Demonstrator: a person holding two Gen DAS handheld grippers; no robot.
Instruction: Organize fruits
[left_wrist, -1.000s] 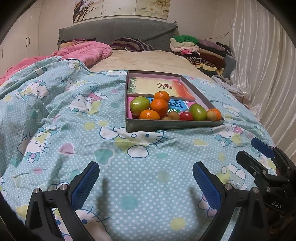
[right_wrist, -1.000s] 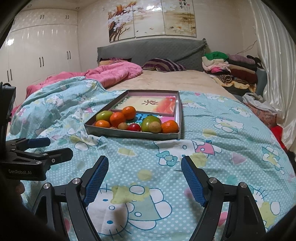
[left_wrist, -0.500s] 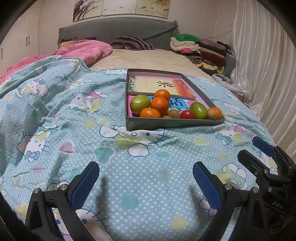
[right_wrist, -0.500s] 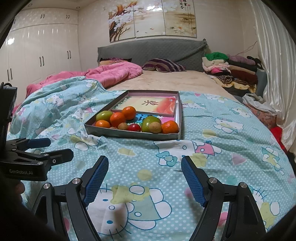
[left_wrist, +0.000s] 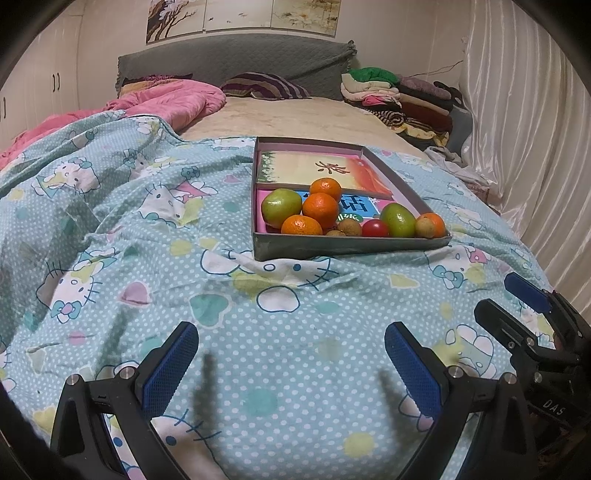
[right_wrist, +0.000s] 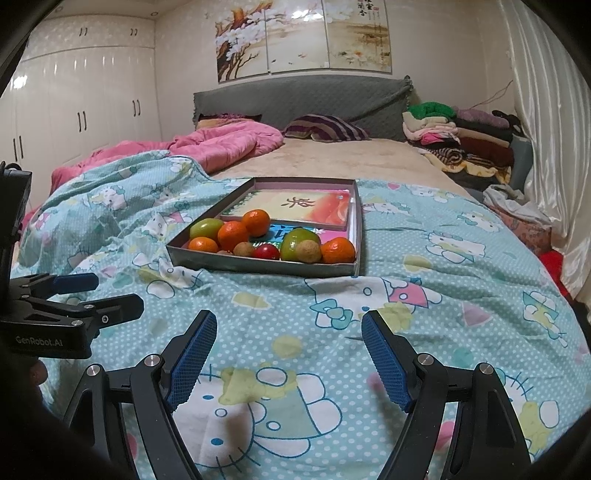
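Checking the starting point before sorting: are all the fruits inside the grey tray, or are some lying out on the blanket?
All inside: every fruit sits in the shallow grey cardboard tray; the teal polka-dot cartoon blanket around it shows none.

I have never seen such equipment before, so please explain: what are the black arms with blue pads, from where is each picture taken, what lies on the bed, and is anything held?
There is no robot. A person holds one hand-held gripper in each hand, and a camera on each looks forward along its two fingers.

One picture comes from the left hand-held gripper; the other from the right hand-held gripper. Each also shows the other tool at its edge.

On the blue cartoon-print blanket lies a shallow grey box. Its near part holds the fruits: four oranges, two green fruits, a red one and a few small brown ones. Its far part holds a flat printed packet.

Nothing is held. Both grippers are open above the blanket, short of the box.
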